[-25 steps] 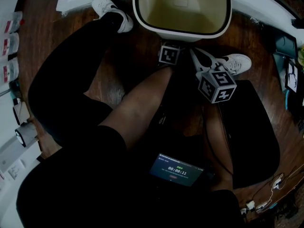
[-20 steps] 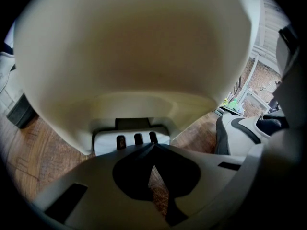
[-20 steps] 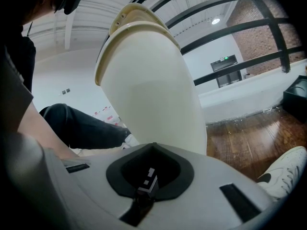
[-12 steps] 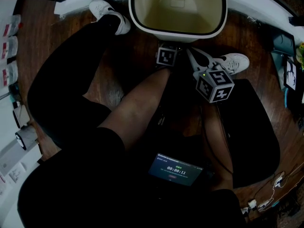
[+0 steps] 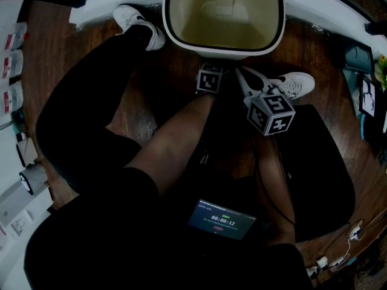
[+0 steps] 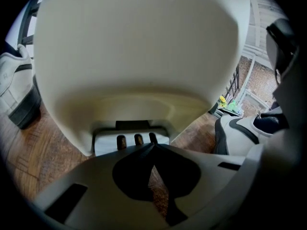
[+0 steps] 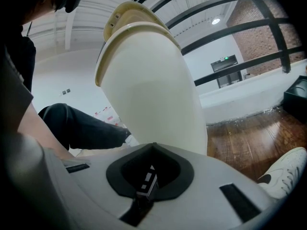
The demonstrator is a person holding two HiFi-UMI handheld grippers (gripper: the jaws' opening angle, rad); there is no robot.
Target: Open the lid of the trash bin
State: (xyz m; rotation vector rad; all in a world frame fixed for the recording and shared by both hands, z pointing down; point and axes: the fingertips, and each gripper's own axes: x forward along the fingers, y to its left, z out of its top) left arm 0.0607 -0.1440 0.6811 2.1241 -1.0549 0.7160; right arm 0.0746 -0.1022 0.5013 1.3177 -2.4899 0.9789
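Head view: trash bin (image 5: 167, 17) is seen from above on the wood floor (image 5: 175, 83), its cream inside exposed. Left gripper (image 5: 211, 71) and right gripper (image 5: 247, 76) are held low at its near side.

Left gripper view: jaws are pressed together, tips at the bin's foot pedal (image 6: 132, 140).

Right gripper view: jaws are closed on nothing; the lid (image 7: 127, 11) is seen raised above the rim.

The trash bin (image 5: 225, 52) stands on the floor (image 5: 326, 47) ahead of the person, between the left shoe (image 5: 138, 20) and the right shoe (image 5: 296, 82). The left gripper (image 6: 152, 146) sits just before the bin's base. The right gripper (image 5: 245, 74) is just to its right, beside the right shoe.
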